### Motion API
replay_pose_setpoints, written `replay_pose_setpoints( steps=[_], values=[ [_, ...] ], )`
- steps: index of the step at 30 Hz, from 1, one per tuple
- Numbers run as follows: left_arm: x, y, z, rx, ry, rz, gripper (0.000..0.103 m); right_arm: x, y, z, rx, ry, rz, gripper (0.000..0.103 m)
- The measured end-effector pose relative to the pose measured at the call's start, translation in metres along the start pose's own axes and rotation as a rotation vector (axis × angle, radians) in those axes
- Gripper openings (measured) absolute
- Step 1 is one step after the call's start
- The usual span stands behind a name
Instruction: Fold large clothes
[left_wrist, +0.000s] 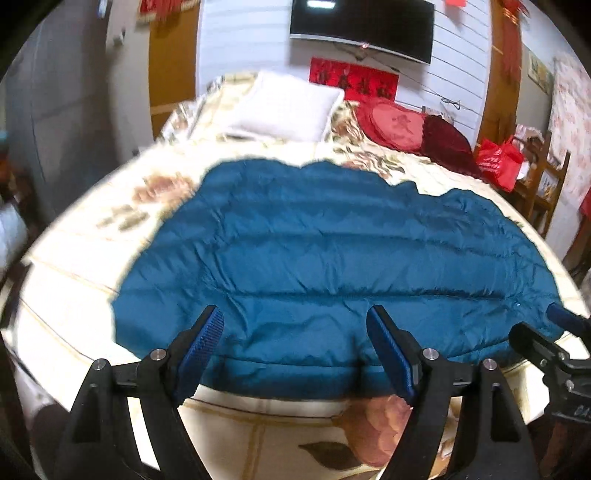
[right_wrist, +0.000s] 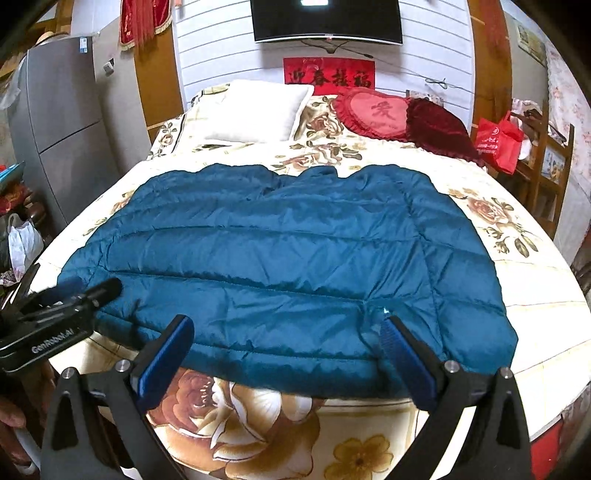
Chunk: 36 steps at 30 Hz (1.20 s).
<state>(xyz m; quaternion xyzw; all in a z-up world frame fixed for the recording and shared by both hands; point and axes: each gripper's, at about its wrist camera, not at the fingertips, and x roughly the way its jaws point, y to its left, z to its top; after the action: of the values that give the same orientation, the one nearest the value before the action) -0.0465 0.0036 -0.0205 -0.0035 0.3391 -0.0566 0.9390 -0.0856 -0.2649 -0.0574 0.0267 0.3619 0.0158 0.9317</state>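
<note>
A blue padded jacket (right_wrist: 280, 266) lies flat across the bed (right_wrist: 535, 325), its hem at the near edge. Left tongs (left_wrist: 295, 350) and right tongs (right_wrist: 284, 354) hover spread wide, gripping nothing.

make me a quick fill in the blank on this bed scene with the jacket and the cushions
1. The quilted jacket spread on the bed is ____ in colour.
2. The red cushion beside the white pillow is shaped like a ____.
3. Both the left gripper and the right gripper stand ____, holding nothing.
4. On the wall above the bed hangs a ____.

Missing words: blue; heart; open; television
</note>
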Motion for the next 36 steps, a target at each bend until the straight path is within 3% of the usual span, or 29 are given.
replay_pose_setpoints(
  steps=[18, 36],
  values=[
    [-0.028, -0.013, 0.002, 0.057, -0.098, 0.068, 0.071, -0.011, -0.005, -0.001, 0.022, -0.030, -0.011, 0.102],
    [-0.021, -0.012, 0.001, 0.048, -0.072, 0.074, 0.071, -0.006, 0.000, -0.001, 0.019, -0.013, 0.001, 0.102]
  ],
)
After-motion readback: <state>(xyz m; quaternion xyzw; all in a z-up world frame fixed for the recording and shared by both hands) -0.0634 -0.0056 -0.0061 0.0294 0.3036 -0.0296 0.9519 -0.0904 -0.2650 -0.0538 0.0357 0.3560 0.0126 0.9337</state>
